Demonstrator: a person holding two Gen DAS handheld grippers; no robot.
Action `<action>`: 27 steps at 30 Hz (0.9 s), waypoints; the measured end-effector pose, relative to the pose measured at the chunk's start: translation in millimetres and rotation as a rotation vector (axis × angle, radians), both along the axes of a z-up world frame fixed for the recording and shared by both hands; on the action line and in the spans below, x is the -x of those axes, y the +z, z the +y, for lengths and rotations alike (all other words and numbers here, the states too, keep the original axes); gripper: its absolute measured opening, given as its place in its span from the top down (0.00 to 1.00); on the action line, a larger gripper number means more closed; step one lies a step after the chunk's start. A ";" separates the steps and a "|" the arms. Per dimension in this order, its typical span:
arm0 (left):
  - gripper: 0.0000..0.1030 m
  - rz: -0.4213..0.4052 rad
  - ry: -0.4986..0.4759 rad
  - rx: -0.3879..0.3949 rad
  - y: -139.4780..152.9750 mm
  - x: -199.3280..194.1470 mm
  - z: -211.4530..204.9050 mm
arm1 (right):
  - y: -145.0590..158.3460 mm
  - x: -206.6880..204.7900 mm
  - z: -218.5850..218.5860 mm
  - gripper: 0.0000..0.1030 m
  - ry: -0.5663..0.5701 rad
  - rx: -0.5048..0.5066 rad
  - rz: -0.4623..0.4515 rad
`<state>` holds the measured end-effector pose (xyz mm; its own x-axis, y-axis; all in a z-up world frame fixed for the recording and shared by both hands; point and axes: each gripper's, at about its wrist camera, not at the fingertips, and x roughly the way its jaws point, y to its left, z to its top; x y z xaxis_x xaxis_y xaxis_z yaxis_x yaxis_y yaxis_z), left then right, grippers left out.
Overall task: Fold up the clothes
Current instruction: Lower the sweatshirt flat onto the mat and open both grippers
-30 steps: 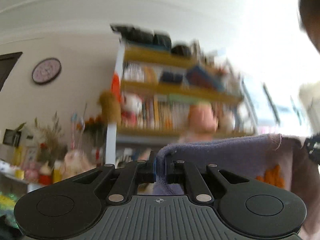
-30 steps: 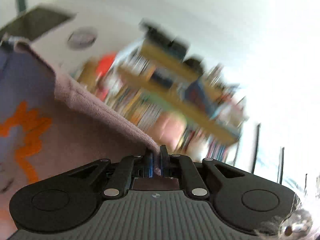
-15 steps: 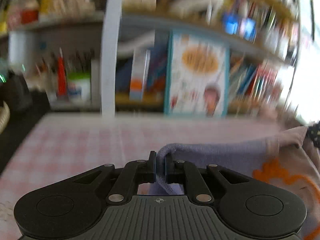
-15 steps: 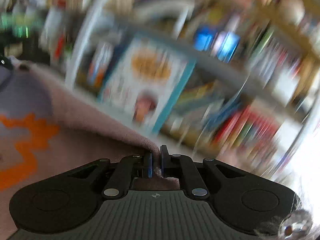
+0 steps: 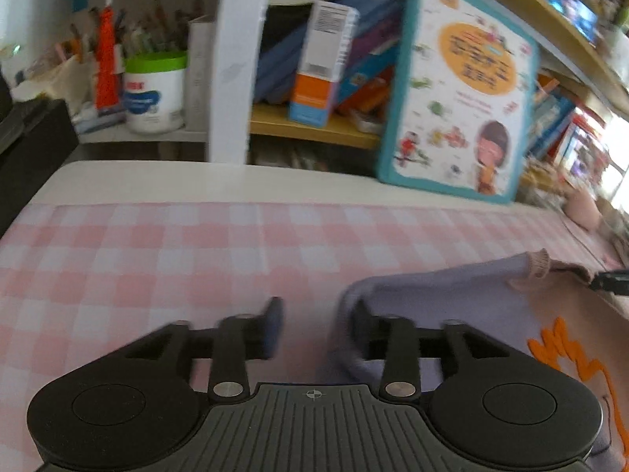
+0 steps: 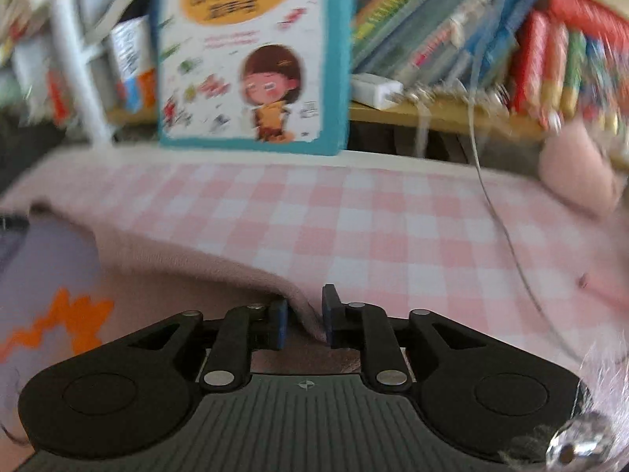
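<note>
Left gripper (image 5: 314, 324) is spread, the sweater (image 5: 452, 306) corner draped over its right finger; right gripper (image 6: 303, 320) is spread, the sweater's pink edge lying loose between its fingers; sweater rests on the checked cloth (image 6: 373, 232); a picture book (image 6: 251, 51) stands at the table's far edge.

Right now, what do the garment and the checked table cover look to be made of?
Garment: soft knit, likely wool or acrylic, matte; its pink edge looks fuzzy and there is a ribbed cuff. Table cover: pink-and-white checked, flat and smooth; woven cloth or vinyl, blur leaves it open.
</note>
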<state>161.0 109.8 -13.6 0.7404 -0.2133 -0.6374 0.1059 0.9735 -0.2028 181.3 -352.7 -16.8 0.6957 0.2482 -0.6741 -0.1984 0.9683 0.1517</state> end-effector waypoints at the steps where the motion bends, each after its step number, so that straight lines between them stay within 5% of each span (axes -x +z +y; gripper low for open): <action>1: 0.48 -0.004 0.003 0.007 1.4 1.1 1.2 | -1.1 -1.8 -3.7 0.72 -0.028 -0.025 -0.004; 2: 0.48 -0.009 0.005 0.014 2.9 2.3 2.3 | -1.5 -1.7 -5.7 0.60 -0.057 -0.033 -0.010; 4: 0.44 -0.042 0.003 -0.010 11.3 11.8 2.1 | 0.5 4.8 -8.1 0.52 -0.120 -0.011 -0.044; 7: 0.30 -0.127 0.003 -0.104 31.0 36.6 0.1 | 10.3 27.2 -16.5 0.52 -0.150 0.006 -0.118; 10: 0.29 -0.197 0.008 -0.200 49.4 65.8 -1.7 | 21.2 51.6 -24.1 0.52 -0.155 0.016 -0.172; 21: 0.29 -0.155 -0.087 -0.179 37.1 166.9 -42.0 | 23.4 167.9 23.1 0.52 0.021 -0.017 -0.167; 24: 0.34 -0.137 -0.093 -0.201 27.5 177.9 -53.7 | 14.0 188.9 38.3 0.53 0.010 0.014 -0.167; 27: 0.58 -0.130 -0.145 -0.328 15.8 177.4 -69.7 | 7.8 200.2 45.2 0.53 -0.008 -0.002 -0.167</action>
